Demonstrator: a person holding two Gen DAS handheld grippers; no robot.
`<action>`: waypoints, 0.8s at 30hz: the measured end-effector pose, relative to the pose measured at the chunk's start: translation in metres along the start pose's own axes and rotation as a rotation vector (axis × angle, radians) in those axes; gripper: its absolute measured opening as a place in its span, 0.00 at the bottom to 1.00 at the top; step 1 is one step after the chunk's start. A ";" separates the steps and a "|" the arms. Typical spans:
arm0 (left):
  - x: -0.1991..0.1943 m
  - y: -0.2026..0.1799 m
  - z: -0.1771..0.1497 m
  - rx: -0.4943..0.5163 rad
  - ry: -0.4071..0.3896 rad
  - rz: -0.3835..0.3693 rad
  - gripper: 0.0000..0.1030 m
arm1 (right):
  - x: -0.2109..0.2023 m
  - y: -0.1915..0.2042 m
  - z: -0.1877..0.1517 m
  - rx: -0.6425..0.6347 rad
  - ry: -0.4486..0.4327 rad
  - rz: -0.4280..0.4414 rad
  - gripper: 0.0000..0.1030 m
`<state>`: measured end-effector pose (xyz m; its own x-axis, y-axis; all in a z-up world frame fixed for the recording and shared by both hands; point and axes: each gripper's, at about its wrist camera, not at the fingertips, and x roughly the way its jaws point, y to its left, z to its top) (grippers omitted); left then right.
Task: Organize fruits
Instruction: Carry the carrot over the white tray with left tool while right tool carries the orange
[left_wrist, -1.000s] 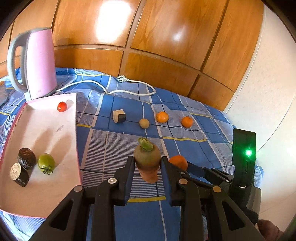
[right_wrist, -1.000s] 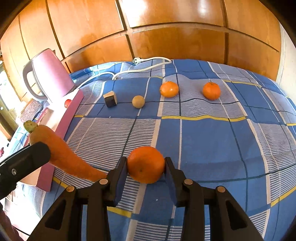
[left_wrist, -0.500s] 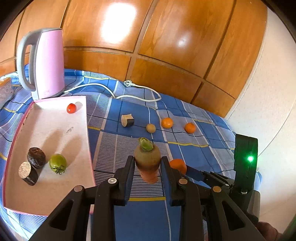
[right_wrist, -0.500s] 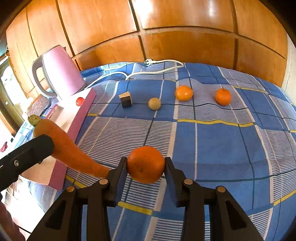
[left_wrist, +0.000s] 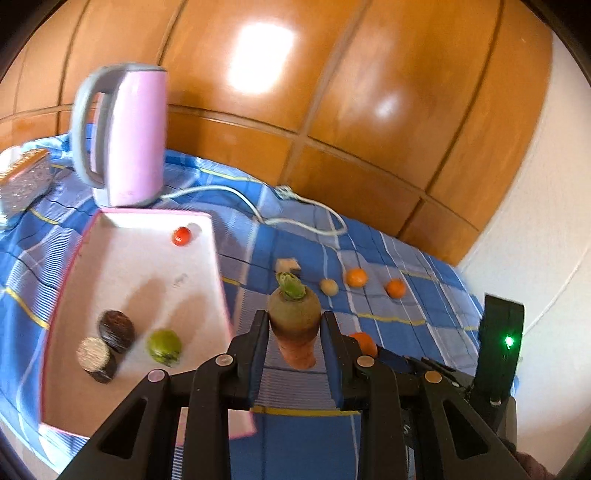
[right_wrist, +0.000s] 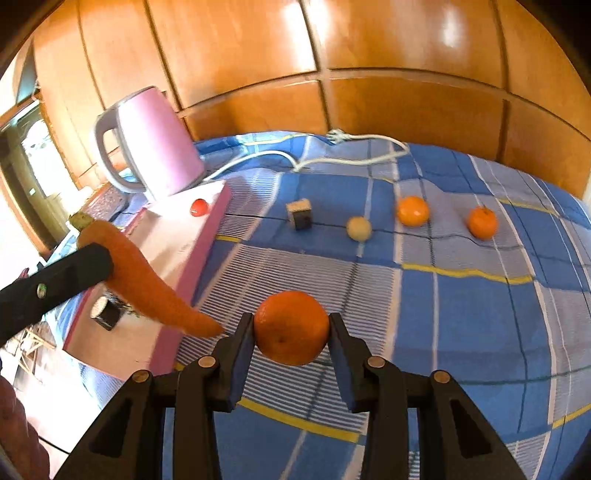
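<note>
My left gripper (left_wrist: 294, 328) is shut on a carrot (left_wrist: 294, 321) with a green stub, held in the air just right of the pink tray (left_wrist: 92, 406). The carrot also shows in the right wrist view (right_wrist: 147, 280), over the tray's edge. My right gripper (right_wrist: 291, 328) is shut on an orange (right_wrist: 291, 326), held above the blue checked cloth. The tray holds a red tomato (left_wrist: 181, 236), a green tomato (left_wrist: 164, 347) and two dark round pieces (left_wrist: 107, 343).
On the cloth lie two oranges (right_wrist: 412, 211) (right_wrist: 482, 222), a small beige ball (right_wrist: 359, 229) and a cut dark chunk (right_wrist: 300, 213). A pink kettle (left_wrist: 125, 136) with a white cord (left_wrist: 258, 206) stands behind the tray. Wooden panels back the table.
Both grippers have lifted and shifted left toward the tray, each keeping its hold; the tray and kettle now sit nearer the middle of the left wrist view.
</note>
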<state>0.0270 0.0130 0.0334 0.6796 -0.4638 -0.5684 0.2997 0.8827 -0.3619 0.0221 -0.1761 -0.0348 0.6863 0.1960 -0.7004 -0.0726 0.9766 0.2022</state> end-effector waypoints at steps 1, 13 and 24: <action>-0.003 0.006 0.004 -0.011 -0.012 0.007 0.28 | 0.000 0.006 0.003 -0.014 -0.002 0.012 0.39; -0.025 0.079 0.039 -0.133 -0.069 0.098 0.28 | 0.009 0.074 0.021 -0.147 0.027 0.216 0.39; -0.014 0.121 0.050 -0.211 -0.043 0.204 0.34 | 0.045 0.126 0.023 -0.233 0.114 0.290 0.41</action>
<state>0.0873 0.1307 0.0348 0.7403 -0.2707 -0.6154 0.0111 0.9202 -0.3914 0.0602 -0.0462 -0.0254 0.5293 0.4630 -0.7110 -0.4232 0.8704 0.2517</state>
